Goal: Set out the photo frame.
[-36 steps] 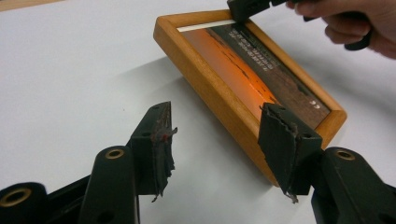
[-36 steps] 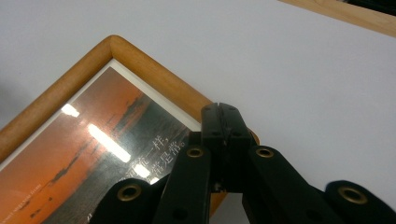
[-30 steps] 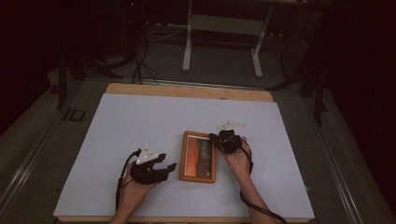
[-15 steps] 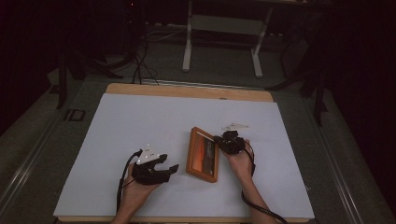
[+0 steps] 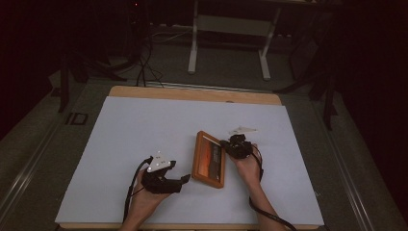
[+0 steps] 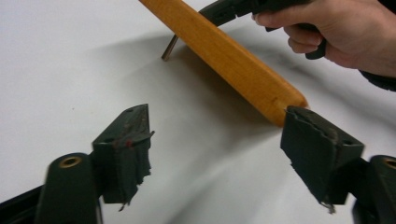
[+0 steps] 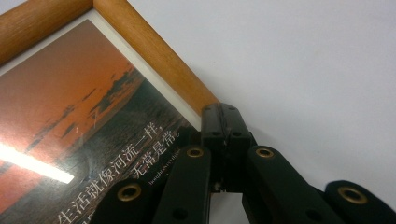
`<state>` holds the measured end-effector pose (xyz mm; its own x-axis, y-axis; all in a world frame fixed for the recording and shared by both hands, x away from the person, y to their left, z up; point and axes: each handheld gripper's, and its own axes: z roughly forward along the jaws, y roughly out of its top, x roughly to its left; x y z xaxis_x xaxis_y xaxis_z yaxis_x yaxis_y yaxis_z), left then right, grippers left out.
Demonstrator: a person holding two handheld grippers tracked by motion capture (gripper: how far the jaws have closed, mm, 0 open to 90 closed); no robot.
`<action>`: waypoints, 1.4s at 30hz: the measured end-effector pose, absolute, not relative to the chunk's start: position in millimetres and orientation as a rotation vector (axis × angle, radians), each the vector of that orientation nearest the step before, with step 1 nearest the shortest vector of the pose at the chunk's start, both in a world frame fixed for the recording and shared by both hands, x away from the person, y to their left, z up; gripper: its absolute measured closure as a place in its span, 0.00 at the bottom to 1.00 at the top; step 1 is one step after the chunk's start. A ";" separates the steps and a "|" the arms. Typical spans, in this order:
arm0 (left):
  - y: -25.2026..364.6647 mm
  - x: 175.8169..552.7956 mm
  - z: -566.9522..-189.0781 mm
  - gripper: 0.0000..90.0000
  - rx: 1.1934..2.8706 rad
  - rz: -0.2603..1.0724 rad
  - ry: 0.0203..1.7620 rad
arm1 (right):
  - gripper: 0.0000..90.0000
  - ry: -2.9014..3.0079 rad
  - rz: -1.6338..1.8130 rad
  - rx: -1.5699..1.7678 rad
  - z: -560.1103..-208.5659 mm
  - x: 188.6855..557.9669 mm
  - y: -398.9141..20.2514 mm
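High view showed the left claw (image 5: 185, 179) wide apart, its jaws having just been opening with nothing between them, beside the picture frame (image 5: 210, 159) tilted up on the counter (image 5: 144, 130); the right claw (image 5: 224, 144) pinched its edge, seemingly to stand it.

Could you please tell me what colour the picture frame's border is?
The wooden picture frame has a light orange-brown border, clearest in the right gripper view.

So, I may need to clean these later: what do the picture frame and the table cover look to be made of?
The picture frame looks like wood, honey-coloured with faint grain and rounded edges; its front appears glazed, since a bright light streak reflects there. The table cover looks like a matte white sheet, paper or plastic, hard to tell which.
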<state>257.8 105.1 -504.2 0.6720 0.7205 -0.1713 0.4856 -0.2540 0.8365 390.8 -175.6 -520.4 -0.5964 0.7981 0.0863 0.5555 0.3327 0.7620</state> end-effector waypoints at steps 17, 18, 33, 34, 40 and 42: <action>78.8 259.0 -505.8 0.34 1.907 0.203 0.937 | 1.00 2.283 1.134 1.221 -521.2 389.3 -175.1; 77.6 259.7 -505.4 0.36 1.908 0.200 0.946 | 1.00 2.282 1.134 1.219 -521.3 389.1 -175.0; 59.4 273.8 -509.2 0.44 1.929 0.079 0.975 | 1.00 2.263 1.152 1.225 -523.0 387.6 -175.6; 59.5 274.8 -509.0 0.44 1.924 0.068 0.984 | 1.00 2.263 1.153 1.224 -523.1 387.6 -175.7; 57.4 277.8 -506.1 0.45 1.918 0.038 1.028 | 1.00 2.260 1.154 1.225 -523.3 387.4 -175.7; 56.7 279.9 -505.6 0.45 1.907 0.020 1.049 | 1.00 2.257 1.155 1.224 -523.6 386.9 -175.8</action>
